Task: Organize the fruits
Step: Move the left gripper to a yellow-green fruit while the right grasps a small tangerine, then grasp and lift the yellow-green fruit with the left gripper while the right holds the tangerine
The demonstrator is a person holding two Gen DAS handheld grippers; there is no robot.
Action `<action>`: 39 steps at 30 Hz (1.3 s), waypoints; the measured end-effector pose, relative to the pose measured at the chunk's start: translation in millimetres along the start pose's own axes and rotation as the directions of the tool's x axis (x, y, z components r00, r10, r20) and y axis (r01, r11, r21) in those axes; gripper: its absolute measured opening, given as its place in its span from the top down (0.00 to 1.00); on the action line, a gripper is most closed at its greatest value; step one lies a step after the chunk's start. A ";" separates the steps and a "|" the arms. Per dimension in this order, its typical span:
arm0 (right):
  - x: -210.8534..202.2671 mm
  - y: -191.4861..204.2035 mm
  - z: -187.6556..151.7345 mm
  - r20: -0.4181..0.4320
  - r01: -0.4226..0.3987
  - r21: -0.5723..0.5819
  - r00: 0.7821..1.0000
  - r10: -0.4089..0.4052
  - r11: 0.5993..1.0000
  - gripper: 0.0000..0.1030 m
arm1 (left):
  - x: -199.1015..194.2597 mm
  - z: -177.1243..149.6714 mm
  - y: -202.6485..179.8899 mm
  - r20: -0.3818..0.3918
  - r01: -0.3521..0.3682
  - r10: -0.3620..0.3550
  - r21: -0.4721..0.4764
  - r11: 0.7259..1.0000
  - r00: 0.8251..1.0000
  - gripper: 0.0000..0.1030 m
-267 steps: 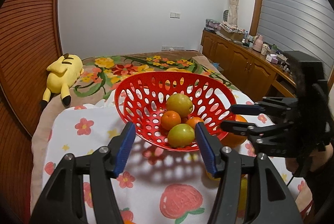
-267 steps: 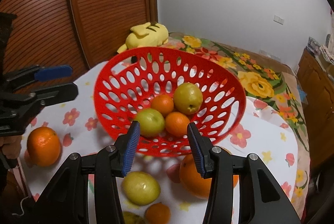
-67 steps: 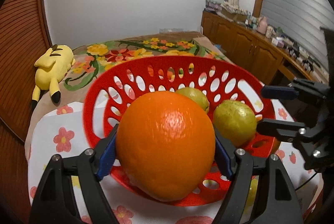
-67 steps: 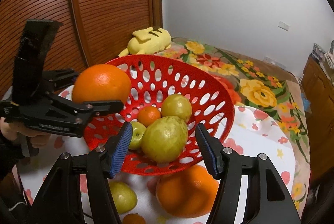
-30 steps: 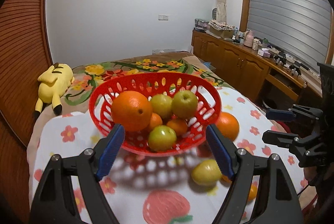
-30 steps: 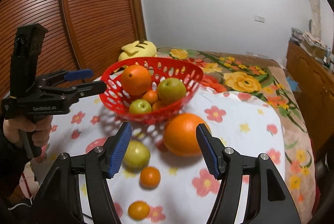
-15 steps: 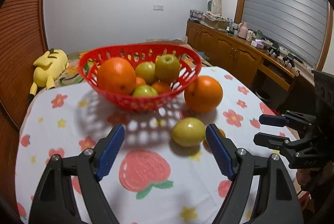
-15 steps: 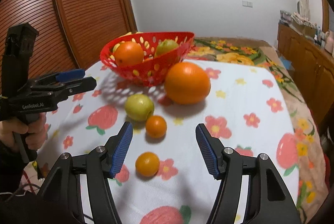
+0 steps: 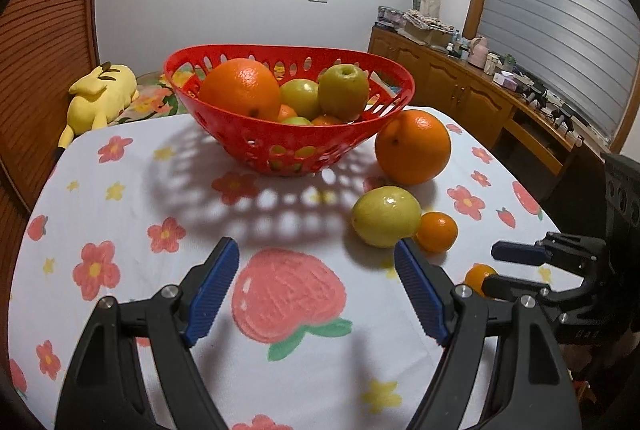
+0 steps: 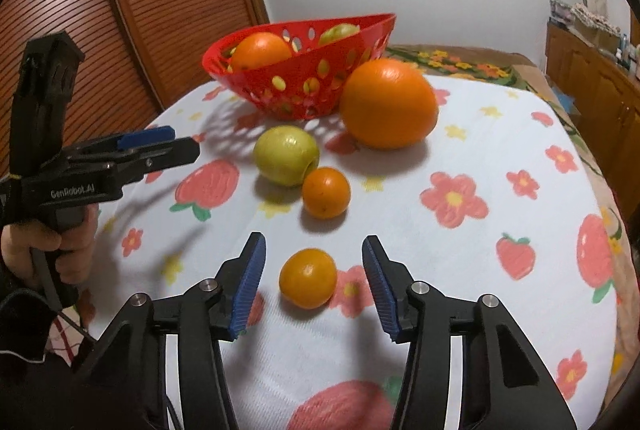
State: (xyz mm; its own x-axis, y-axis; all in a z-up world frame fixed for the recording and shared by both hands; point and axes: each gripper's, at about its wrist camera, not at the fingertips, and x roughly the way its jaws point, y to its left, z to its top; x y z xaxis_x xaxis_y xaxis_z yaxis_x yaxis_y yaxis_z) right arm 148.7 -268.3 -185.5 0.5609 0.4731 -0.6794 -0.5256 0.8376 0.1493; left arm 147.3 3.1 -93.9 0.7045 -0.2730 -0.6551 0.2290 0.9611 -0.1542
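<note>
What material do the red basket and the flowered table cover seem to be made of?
Red basket: probably moulded plastic, smooth and slightly glossy, with neat oval holes punched through thin walls.
Table cover: likely soft woven or fleecy fabric, matte, with printed flowers and strawberries; exact fibre unclear.

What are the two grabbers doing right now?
Left gripper: open, holding nothing.
Right gripper: closing around the small orange, pads not touching it yet.

Only readable text: white lettering "GenRobot.AI" on the side of the black plastic two-finger left gripper point(image 10: 160, 145), seen in the right wrist view, held by a hand point(image 10: 48, 250). In the left wrist view the black right gripper point(image 9: 516, 270) carries faint marks on its body, too small to read.
</note>
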 end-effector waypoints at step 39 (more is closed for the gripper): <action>-4.2 -20.6 -9.3 0.039 0.051 0.015 0.998 -0.052 0.999 0.70 | 65.4 23.2 -35.6 -0.097 0.123 -0.121 0.014 0.992 0.988 0.32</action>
State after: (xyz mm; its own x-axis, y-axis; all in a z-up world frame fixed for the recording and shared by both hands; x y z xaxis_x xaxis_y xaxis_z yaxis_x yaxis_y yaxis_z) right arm 151.3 -290.0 -192.3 0.6117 0.4395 -0.6577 -0.4866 0.8646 0.1252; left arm 200.8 -49.9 -114.0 0.6028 -0.3819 -0.7006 0.3229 0.9197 -0.2235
